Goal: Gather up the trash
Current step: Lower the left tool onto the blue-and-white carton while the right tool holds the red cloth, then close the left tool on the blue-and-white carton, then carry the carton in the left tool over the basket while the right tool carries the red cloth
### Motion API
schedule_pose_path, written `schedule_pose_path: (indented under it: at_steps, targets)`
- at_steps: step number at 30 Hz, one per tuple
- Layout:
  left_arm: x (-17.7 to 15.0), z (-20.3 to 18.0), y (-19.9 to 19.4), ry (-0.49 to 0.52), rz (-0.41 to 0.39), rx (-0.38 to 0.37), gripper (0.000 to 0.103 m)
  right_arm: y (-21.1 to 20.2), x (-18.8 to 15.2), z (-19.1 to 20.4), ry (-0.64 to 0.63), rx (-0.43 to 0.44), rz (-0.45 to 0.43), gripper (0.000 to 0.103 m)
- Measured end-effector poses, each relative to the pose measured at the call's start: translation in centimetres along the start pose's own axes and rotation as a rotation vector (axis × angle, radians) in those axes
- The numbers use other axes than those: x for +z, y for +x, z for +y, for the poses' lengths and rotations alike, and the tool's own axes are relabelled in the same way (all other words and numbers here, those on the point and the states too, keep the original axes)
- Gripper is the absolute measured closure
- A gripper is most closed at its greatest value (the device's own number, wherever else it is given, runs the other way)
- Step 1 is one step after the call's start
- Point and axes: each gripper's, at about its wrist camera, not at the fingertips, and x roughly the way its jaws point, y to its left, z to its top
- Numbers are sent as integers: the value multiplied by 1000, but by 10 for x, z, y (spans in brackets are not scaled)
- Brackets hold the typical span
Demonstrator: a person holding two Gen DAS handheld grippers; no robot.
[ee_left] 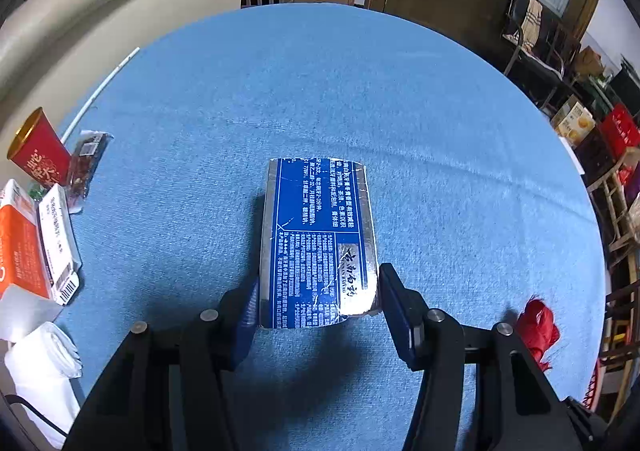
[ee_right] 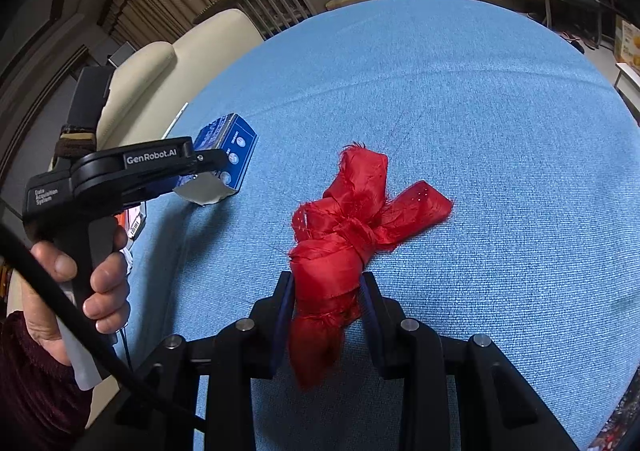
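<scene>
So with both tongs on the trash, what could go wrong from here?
1. The left tongs straddle the crumpled blue and silver carton near its end, the right-hand pad apparently not touching; it could tip or slip out.
2. The right tongs pinch only the knotted red ribbon tail; it might slide free.

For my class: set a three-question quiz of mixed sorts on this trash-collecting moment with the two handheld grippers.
1. True or false: the right gripper is shut on the red ribbon.
2. What lies between the left gripper's fingers? A) red paper cup B) blue box C) white straw
3. Fill in: the table is covered with a ____ cloth.

Key: 1 true; 2 B, the blue box; 3 blue.
</scene>
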Motion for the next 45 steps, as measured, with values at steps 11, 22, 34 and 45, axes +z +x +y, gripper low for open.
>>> schedule_pose_path:
  at_steps: [11,22,34,45]
  targets:
    - [-21,-14,-23,69,-34,43,45,0,-1,1,-1,-7,1,68]
    - [-41,-16,-44,108,-59,40,45,-11,-2,7,-5,-26,-20,68]
    - [-64,-15,-66,122,-71,26,45,-35,-13,13,-36,-30,-45,68]
    - [-100,-25,-90,161,-75,12,45,-48,-19,11,-50,-36,-57,68]
